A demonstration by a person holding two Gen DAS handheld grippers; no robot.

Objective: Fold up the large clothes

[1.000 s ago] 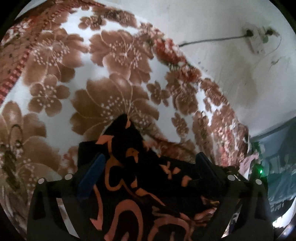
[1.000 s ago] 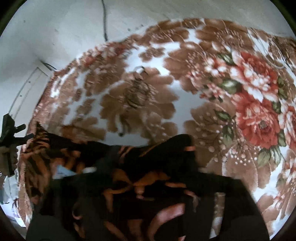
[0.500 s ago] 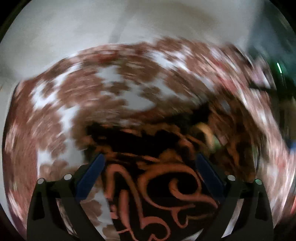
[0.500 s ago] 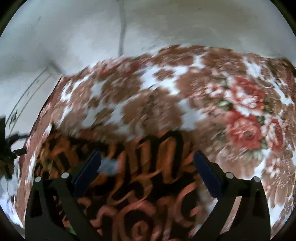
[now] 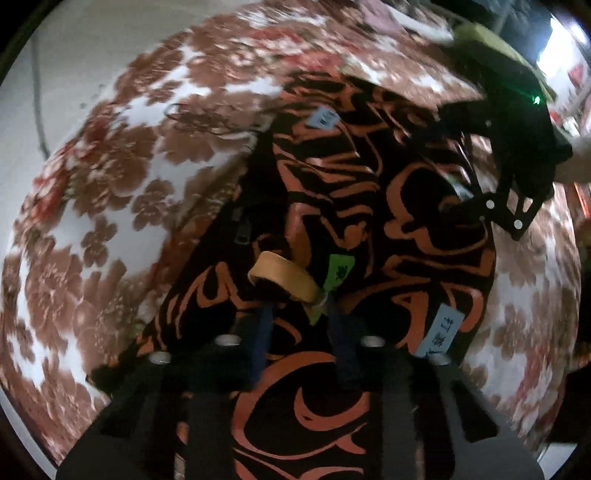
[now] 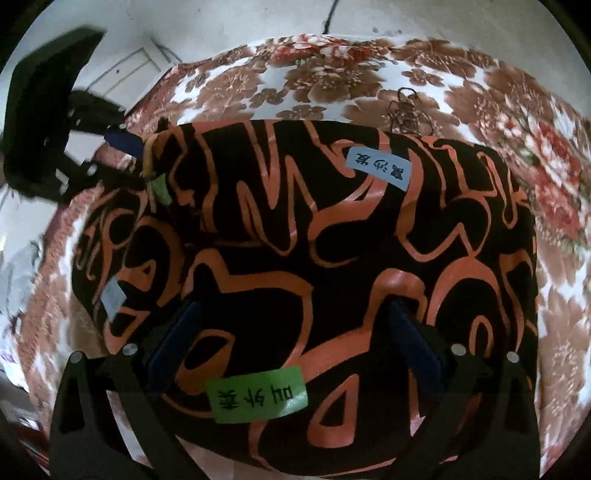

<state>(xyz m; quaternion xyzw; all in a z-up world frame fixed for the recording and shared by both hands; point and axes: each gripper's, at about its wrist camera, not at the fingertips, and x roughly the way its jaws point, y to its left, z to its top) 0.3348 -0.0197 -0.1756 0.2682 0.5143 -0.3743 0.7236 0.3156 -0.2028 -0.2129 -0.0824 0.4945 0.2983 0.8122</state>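
Note:
A black garment with orange swirls (image 5: pixel 369 206) lies spread on a floral blanket (image 5: pixel 110 206); it also fills the right wrist view (image 6: pixel 295 240). My left gripper (image 5: pixel 299 314) is shut on the garment's edge beside a tan loop (image 5: pixel 284 275) and a green tag (image 5: pixel 341 267). My right gripper (image 6: pixel 295 325) is open over the garment, its blue pads (image 6: pixel 415 350) wide apart, with a green label (image 6: pixel 258 397) between them. The right gripper shows in the left wrist view (image 5: pixel 491 206); the left gripper shows in the right wrist view (image 6: pixel 140 162).
Light blue labels (image 6: pixel 378 168) are stuck on the garment. A thin dark wire loop (image 6: pixel 406 107) lies on the blanket (image 6: pixel 332 74) beyond the garment. A pale wall with a cable (image 6: pixel 328 16) stands behind the bed.
Both grippers have swung over the garment, which now lies spread out. My left gripper has closed on its edge; my right gripper is open above it.

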